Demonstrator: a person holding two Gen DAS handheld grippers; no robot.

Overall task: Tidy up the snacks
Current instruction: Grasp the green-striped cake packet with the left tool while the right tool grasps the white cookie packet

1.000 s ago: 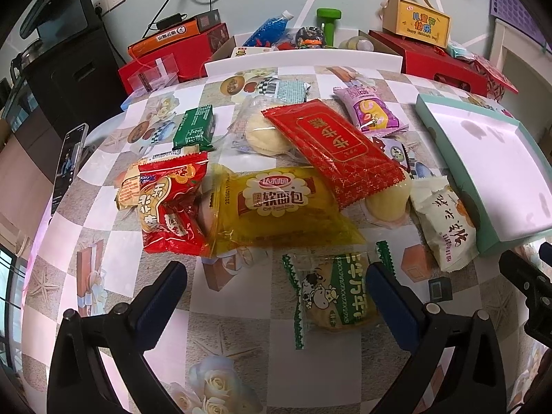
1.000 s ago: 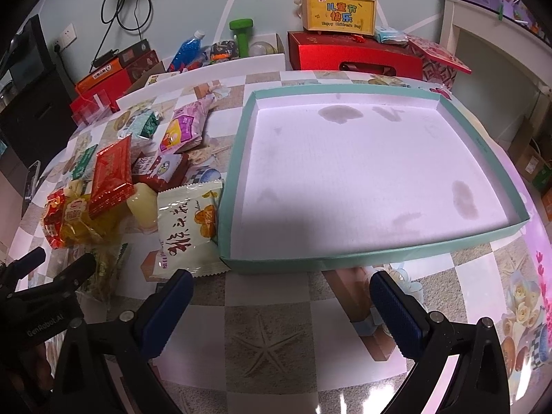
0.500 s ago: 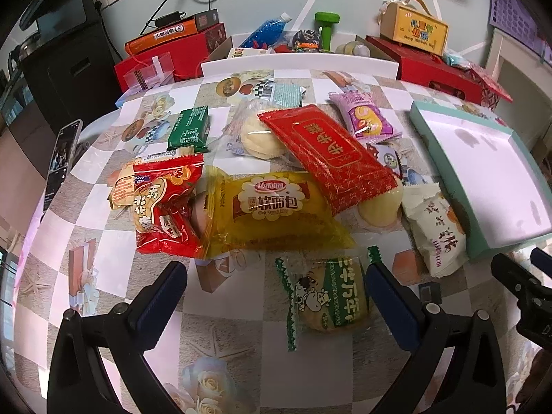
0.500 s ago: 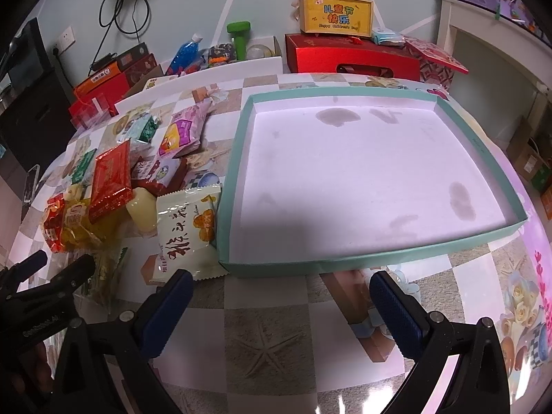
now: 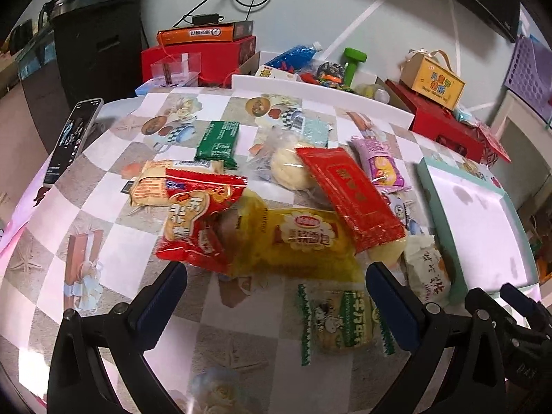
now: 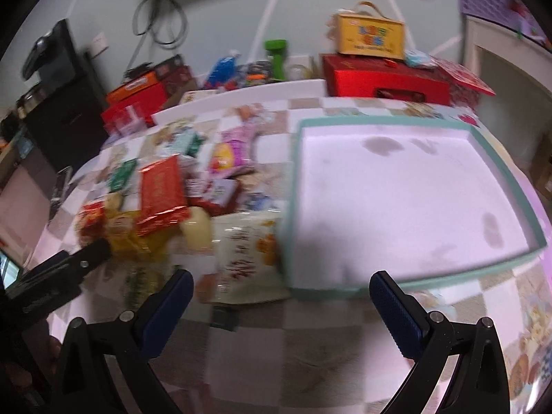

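Observation:
Several snack packs lie heaped on the checkered table. A yellow bread pack (image 5: 303, 238) sits in the middle, with a red cracker pack (image 5: 193, 220) on its left and a long red pack (image 5: 348, 193) on its right. A green-trimmed biscuit pack (image 5: 339, 317) lies nearest, between the fingers of my left gripper (image 5: 274, 300), which is open and holds nothing. A white rice-cracker pack (image 6: 248, 255) lies beside the empty teal-rimmed tray (image 6: 296, 186). My right gripper (image 6: 281, 307) hangs open over the table in front of the tray's near corner.
A phone (image 5: 74, 138) lies at the table's left edge. Red gift boxes (image 6: 383, 79), a yellow carton (image 6: 371, 36), a green dumbbell (image 5: 353, 62) and a white bin rim (image 5: 310, 88) line the far side. The left gripper's body (image 6: 51, 283) shows at the right wrist view's left.
Both grippers shifted leftward and closer to the snack pile; the right wrist view is now motion-blurred. The biscuit pack now lies toward the left gripper's right finger. Nothing was grasped.

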